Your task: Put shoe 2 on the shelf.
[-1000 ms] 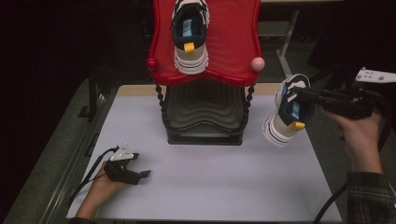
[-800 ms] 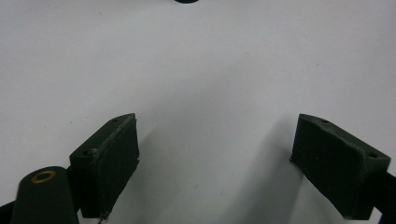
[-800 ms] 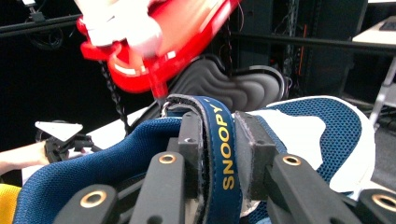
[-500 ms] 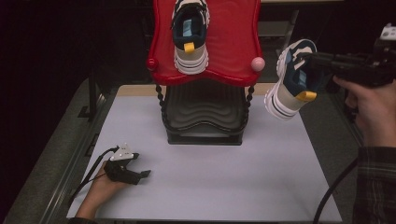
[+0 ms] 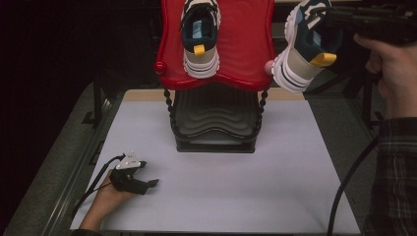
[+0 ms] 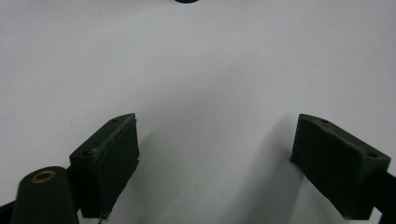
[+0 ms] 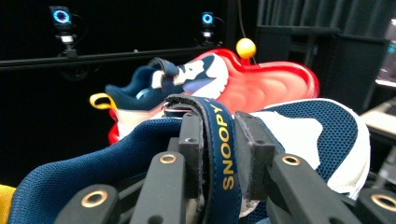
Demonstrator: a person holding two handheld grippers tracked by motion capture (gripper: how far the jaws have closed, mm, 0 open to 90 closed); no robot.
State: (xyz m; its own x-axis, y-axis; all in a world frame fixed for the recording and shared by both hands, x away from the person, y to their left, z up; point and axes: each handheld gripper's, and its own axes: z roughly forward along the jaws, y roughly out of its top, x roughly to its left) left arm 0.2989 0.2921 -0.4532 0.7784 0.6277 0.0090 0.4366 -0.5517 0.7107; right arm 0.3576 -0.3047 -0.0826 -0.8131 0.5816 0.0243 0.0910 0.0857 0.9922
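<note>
Sneaker (image 5: 303, 54) looks light and soft (padded mesh upper); the right hand-held gripper (image 7: 218, 154) pinches its navy strap (image 7: 219, 144), a floppy hold, so it may swing.

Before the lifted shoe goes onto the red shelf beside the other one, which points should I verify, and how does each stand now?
1. Right gripper shut on the held shoe at its strap: ok.
2. Held shoe is off the table: ok.
3. Free place on the red shelf to the right of the first shoe: ok.
4. Held shoe apart from the pink knob at the shelf corner: cannot tell, they overlap in the high view.
5. Left gripper open, on the table, away from the rack: ok.
</note>
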